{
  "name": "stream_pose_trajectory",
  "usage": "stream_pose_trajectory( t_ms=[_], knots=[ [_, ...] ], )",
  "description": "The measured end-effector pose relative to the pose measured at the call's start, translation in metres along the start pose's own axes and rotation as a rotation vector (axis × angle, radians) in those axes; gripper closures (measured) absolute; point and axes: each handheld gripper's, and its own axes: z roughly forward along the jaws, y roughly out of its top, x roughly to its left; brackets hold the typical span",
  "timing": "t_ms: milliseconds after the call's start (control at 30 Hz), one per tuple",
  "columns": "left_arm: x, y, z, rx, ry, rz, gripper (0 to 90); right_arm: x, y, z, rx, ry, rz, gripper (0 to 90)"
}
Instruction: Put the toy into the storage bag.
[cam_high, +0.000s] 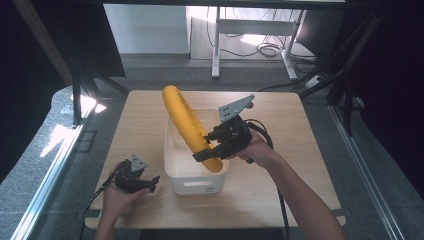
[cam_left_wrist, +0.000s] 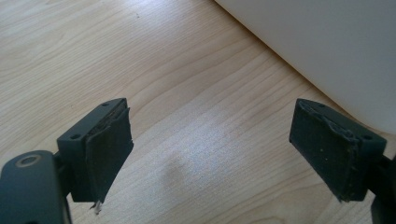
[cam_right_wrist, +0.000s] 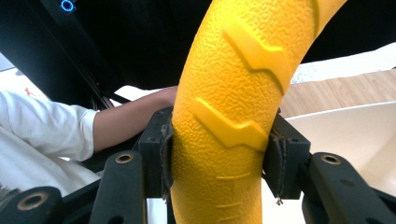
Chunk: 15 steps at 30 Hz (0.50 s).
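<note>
Yellow ring (cam_right_wrist: 233, 102) clamped between right gripper (cam_high: 212, 150) pads at frame centre, above white bin (cam_high: 195, 186); left gripper (cam_high: 145, 184) spread wide, lower left, empty.

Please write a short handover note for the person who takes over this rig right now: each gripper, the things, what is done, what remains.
Right gripper: shut on the yellow ring, held tilted over the white bin, its lower end at the bin's near rim.
Left gripper: open, empty, low over the table left of the bin.
Done: ring gripped and brought over the bin.
Left, probably: lower the ring in and release.
</note>
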Motion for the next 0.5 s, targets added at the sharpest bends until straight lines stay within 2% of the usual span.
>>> stream_pose_trajectory(
  t_ms=[267, 400, 500],
  knots=[
    [0.001, 0.000, 0.000, 0.000, 0.000, -0.003, 13.2, -0.007, -0.012, 0.007, 0.007, 0.022, 0.028, 50.5],
    [0.001, 0.000, 0.000, 0.002, -0.001, 0.003, 13.2, -0.010, -0.015, 0.008, 0.030, -0.013, 0.024, 49.7],
    [0.000, 0.000, 0.000, 0.002, 0.001, 0.001, 13.3, -0.017, -0.023, 0.010, 0.052, -0.044, 0.055, 49.3]
  ],
)
